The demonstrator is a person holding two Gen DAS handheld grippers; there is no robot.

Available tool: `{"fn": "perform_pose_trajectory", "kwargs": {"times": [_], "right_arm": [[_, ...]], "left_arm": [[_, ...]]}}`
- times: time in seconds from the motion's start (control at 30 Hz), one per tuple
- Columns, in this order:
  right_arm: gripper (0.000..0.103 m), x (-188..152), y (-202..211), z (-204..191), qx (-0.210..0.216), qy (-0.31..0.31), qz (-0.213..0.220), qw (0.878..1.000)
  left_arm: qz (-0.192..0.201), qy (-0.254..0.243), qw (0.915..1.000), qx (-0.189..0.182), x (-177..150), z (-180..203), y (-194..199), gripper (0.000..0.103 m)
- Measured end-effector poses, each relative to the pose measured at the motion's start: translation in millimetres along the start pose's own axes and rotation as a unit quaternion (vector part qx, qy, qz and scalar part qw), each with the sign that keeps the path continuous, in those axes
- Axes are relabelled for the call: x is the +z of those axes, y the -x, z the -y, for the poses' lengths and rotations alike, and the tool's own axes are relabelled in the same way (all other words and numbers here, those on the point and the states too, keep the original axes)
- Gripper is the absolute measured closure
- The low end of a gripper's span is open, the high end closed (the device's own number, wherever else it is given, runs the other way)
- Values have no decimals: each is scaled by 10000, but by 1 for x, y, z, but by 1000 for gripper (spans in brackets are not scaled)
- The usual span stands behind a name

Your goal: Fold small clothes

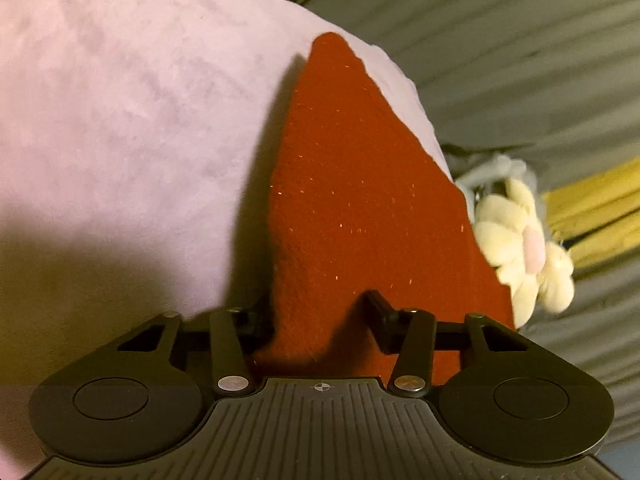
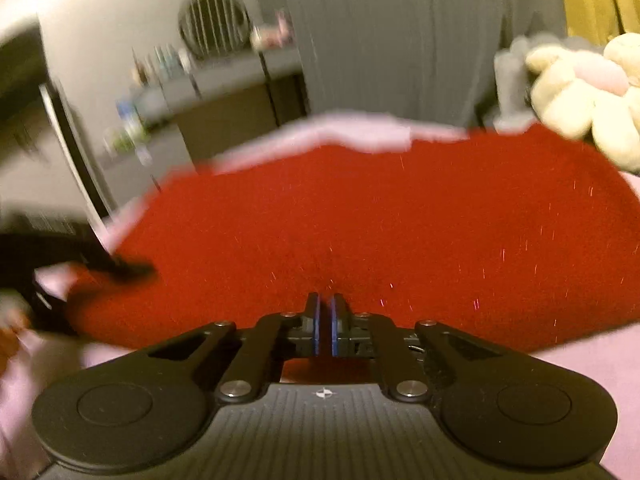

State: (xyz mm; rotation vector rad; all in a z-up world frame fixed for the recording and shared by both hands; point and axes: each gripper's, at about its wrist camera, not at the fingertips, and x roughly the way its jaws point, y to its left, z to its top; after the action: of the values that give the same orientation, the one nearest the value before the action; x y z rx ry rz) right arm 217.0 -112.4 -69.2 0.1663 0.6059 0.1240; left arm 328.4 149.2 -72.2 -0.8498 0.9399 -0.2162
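A small red fuzzy cloth (image 1: pixel 360 208) lies on a pale pink plush surface (image 1: pixel 120 120). In the left wrist view its near edge rises between the wide-apart fingers of my left gripper (image 1: pixel 316 312); the jaws stand open and do not pinch it. In the right wrist view the red cloth (image 2: pixel 380 220) spreads wide ahead. My right gripper (image 2: pixel 325 304) is shut, its blue pads together on the cloth's near edge. The left gripper (image 2: pixel 120 268) shows blurred at the cloth's left edge.
A cream plush toy (image 1: pixel 524 248) lies by the cloth's right side; it also shows in the right wrist view (image 2: pixel 588 88). Grey bedding (image 1: pixel 520 40) and a yellow cloth (image 1: pixel 596 208) lie beyond. A shelf with bottles (image 2: pixel 168 88) stands in the background.
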Motion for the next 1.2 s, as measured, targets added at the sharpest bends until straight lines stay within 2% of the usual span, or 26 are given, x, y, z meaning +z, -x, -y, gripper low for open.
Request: {"fn": "perform_pose_trajectory", "kwargs": {"times": [0.1, 0.23, 0.27, 0.3, 0.33, 0.4, 0.5, 0.6, 0.77, 0.83, 0.97, 1.13, 1.2], "right_arm": [[99, 1, 3, -1, -16, 64, 68, 10000], [99, 7, 21, -3, -43, -34, 579, 9983], [98, 5, 15, -5, -81, 54, 474, 9988], [98, 0, 3, -5, -107, 87, 108, 9998], [98, -7, -5, -5, -102, 142, -48, 9998], [98, -5, 1, -8, -151, 313, 31, 9994], [98, 8, 20, 0, -101, 44, 218, 9997], [97, 16, 37, 13, -550, 88, 382, 9977], [97, 21, 52, 32, -1301, 338, 537, 9895], [97, 19, 50, 36, -1426, 409, 506, 9877], [97, 16, 47, 43, -1562, 448, 506, 9854], [97, 21, 51, 69, -1760, 99, 626, 9823], [97, 22, 53, 81, -1817, -44, 644, 9812]], "left_arm": [[8, -192, 9998, 68, 3, 8, -3, 62], [103, -173, 9998, 96, 3, 13, -3, 67], [117, -152, 9998, 104, 1, 13, -2, 68], [118, -127, 9998, 113, 1, 14, -2, 69], [134, -105, 9998, 111, 1, 14, -1, 70], [176, -148, 9997, 82, 2, 17, 6, 72], [264, -451, 9986, 100, 5, 34, 17, 73], [369, -853, 9956, 107, 6, 61, 25, 74], [490, -1203, 9914, -177, 0, 103, 32, 74], [510, -1534, 9865, -267, -8, 122, 32, 74], [425, -2391, 9691, -428, -33, 167, 16, 74], [11, -3146, 9472, -627, -67, 208, -28, 74], [-198, -3278, 9425, -626, -79, 216, -50, 74]]}}
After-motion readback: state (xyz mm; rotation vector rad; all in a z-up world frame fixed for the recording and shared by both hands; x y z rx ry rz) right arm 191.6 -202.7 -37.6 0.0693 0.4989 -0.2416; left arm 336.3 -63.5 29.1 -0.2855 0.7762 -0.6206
